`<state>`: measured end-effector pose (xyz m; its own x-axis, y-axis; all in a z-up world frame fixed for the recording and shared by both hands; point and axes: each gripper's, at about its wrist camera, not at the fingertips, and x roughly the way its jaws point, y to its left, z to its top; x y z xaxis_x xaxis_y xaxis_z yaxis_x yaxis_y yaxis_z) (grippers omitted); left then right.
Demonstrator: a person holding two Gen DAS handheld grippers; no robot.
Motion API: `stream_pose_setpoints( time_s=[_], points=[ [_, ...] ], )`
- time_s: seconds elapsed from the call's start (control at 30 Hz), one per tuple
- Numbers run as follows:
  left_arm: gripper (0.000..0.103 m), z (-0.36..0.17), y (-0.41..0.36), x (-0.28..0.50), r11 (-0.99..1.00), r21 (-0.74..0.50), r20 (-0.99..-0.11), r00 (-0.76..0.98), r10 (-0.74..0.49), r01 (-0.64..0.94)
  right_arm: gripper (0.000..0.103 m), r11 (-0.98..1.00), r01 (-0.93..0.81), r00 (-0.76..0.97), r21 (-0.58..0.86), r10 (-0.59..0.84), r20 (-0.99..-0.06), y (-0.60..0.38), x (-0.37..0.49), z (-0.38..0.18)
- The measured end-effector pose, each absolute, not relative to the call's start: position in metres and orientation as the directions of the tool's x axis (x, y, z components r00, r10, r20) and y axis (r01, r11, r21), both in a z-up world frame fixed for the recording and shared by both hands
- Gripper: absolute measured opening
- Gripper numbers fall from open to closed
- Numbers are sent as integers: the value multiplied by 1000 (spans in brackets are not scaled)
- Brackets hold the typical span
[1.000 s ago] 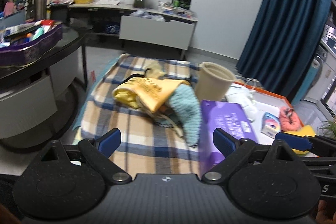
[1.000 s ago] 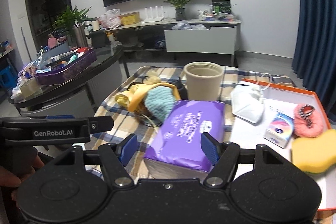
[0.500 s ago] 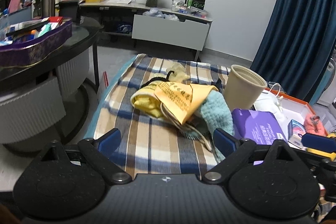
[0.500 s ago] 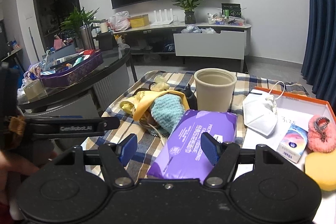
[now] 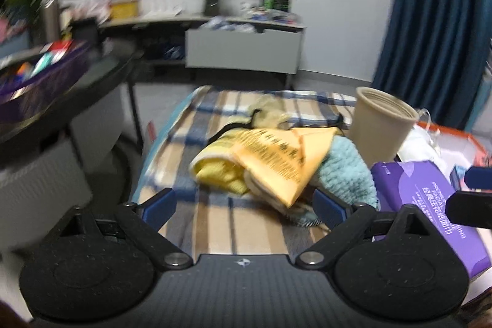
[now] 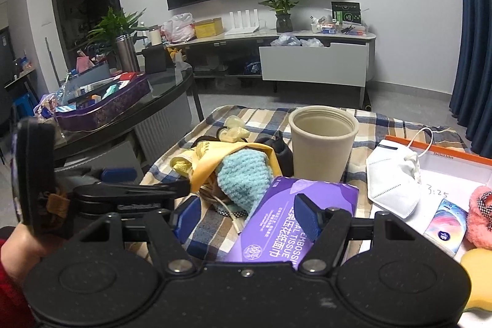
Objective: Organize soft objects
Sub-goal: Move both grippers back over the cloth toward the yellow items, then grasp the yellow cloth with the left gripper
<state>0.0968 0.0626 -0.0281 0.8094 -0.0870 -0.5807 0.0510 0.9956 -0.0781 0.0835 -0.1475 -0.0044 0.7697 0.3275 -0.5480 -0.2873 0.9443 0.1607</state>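
Both spread wide, gripping nothing: left claw [image 5: 244,203] just short of yellow cloth [image 5: 267,162]; right claw [image 6: 246,219] over tissue pack [image 6: 295,220].

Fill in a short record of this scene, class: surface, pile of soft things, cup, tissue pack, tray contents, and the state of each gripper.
surface: plaid cloth
pile: yellow fabric over a light blue knitted piece, left of the cup
cup: beige cup, upright, looks empty
tissue pack: purple tissue pack, lying flat in front of the cup
tray: orange-rimmed tray with white face mask, small box, pink fluffy item, yellow sponge
left gripper: open, holding nothing
right gripper: open, above the tissue pack
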Motion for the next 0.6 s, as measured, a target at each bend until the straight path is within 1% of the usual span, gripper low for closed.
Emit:
stream_pose_setpoints(
  time_s=[0.17, 0.3, 0.43, 0.5, 0.53, 0.57, 0.6],
  points=[
    [101, -33, 37, 114, 987, 42, -563, 820, -106, 157, 79, 949, -261, 768, 175, 314, -559, -159, 90, -8],
    [101, -43, 27, 127, 978, 144, -555, 831, -45, 150, 79, 952, -241, 775, 188, 305, -554, -169, 93, -7],
    [100, -48, 32, 140, 972, 172, -563, 826, -34, 157, 79, 951, -234, 779, 204, 309, -545, -175, 96, -5],
    [96, -48, 35, 142, 973, 184, -558, 830, -15, 141, 79, 948, -233, 779, 215, 314, -542, -174, 97, -5],
    [91, -47, 37, 142, 974, 183, -554, 833, -13, 136, 79, 947, -234, 778, 219, 318, -542, -174, 98, -6],
    [79, -45, 39, 141, 977, 170, -545, 838, -15, 128, 79, 947, -234, 777, 221, 319, -543, -174, 99, -7],
    [72, -43, 42, 141, 981, 151, -538, 843, -22, 122, 79, 947, -233, 776, 222, 318, -545, -174, 100, -7]
  ],
)
